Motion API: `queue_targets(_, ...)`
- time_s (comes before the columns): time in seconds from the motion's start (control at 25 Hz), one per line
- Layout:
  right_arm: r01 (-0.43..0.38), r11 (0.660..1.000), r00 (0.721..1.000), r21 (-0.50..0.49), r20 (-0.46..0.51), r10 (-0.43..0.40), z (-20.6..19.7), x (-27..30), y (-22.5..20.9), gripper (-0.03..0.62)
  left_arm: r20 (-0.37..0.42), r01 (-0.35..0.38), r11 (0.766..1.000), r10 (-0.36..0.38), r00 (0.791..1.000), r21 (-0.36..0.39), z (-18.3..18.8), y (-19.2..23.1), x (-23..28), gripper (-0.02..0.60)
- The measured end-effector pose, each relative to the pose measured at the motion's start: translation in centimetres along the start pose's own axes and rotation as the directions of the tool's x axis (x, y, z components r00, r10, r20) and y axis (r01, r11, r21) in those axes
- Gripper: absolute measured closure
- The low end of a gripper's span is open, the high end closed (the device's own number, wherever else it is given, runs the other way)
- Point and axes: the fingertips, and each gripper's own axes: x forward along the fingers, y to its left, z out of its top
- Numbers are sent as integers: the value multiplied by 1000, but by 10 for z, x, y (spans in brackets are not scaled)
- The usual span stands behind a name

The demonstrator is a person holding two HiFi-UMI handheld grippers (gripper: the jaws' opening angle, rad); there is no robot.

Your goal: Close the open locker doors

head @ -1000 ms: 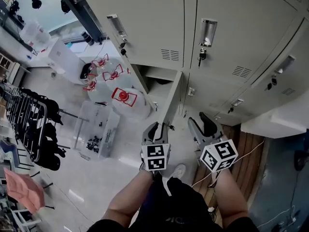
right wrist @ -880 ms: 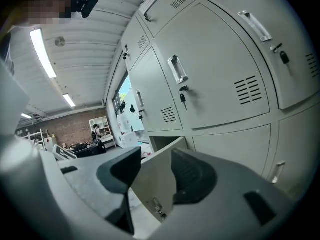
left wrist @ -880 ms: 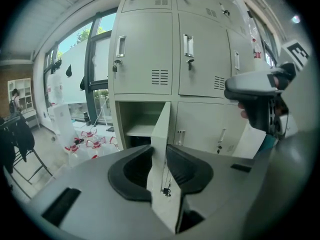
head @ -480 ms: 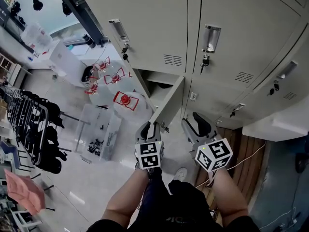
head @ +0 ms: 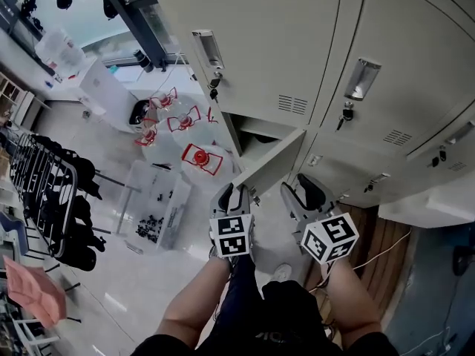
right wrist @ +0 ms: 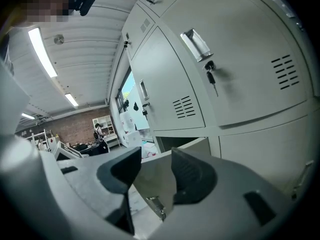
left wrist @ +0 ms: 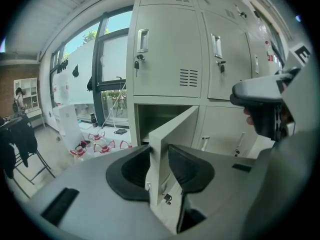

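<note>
- Right gripper [right wrist: 156, 170]: two dark ribbed jaws at lower centre, standing apart, nothing pinched.
- Open locker door [right wrist: 151, 186]: pale grey, bottom row, swung outward. It shows through the gap, beyond the jaws. A metal latch fitting [right wrist: 156, 205] sits on its inner face.
- Open compartment [right wrist: 172, 143]: dark, just behind that door.
- Near closed door [right wrist: 235, 59]: upper row, recessed handle, key [right wrist: 211, 79] hanging in the lock, vent slots.
- Far closed door [right wrist: 165, 89]: same fittings.
- Ceiling strip lights [right wrist: 40, 46]: lit.
- Brick wall [right wrist: 75, 121]: far back, with a distant person [right wrist: 98, 130] in front of it.
</note>
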Motion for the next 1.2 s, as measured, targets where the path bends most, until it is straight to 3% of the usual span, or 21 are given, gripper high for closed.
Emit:
queue_targets(0.44,11,1000,1000,-3,-16,-11,9,58,17,421,6,24,999,-23,1000,-34,23,45,37,491)
queue_targets(1.2,126,991,992,52,-9,-126,14,107,-3,421,17,92,995,-92,996,24,65,79,112,497)
